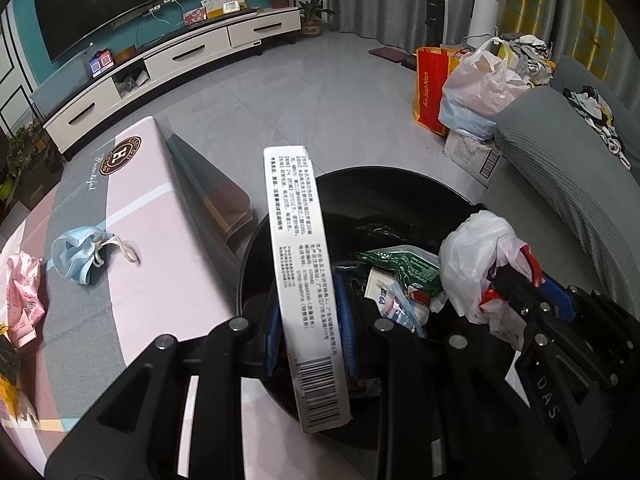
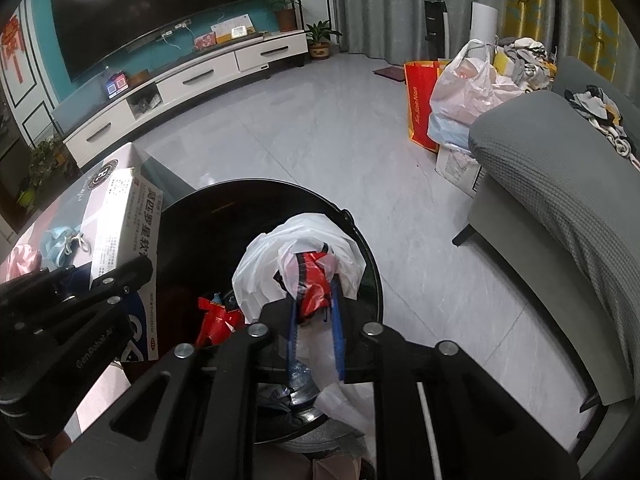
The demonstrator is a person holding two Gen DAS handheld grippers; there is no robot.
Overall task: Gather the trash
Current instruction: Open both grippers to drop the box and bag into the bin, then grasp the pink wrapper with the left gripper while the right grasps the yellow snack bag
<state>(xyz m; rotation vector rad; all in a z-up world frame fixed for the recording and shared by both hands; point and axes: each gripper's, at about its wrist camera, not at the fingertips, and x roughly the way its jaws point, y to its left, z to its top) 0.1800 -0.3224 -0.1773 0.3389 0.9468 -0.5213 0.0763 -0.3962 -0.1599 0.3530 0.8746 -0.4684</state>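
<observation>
The bin [image 1: 400, 200] beside the desk [image 1: 160, 208] already holds wrappers: a green packet [image 1: 404, 268] and other scraps lie inside. Two more pieces hang over its mouth. The left claw [image 1: 310, 320] is clamped narrowly on a white box [image 1: 298, 264]; the box's long axis runs away from the claw, far end toward the bin's far rim, barcode end nearest the camera. The right claw [image 2: 316, 312] pinches a white bag [image 2: 304, 252] with red wrapping in it, over the bin's middle, pads on it though perhaps slackening. Left to do, by my reckoning: drop both, then fetch the blue mask [image 1: 80, 256] and pink wrapper [image 1: 24, 292] on the desk, left of the bin.
</observation>
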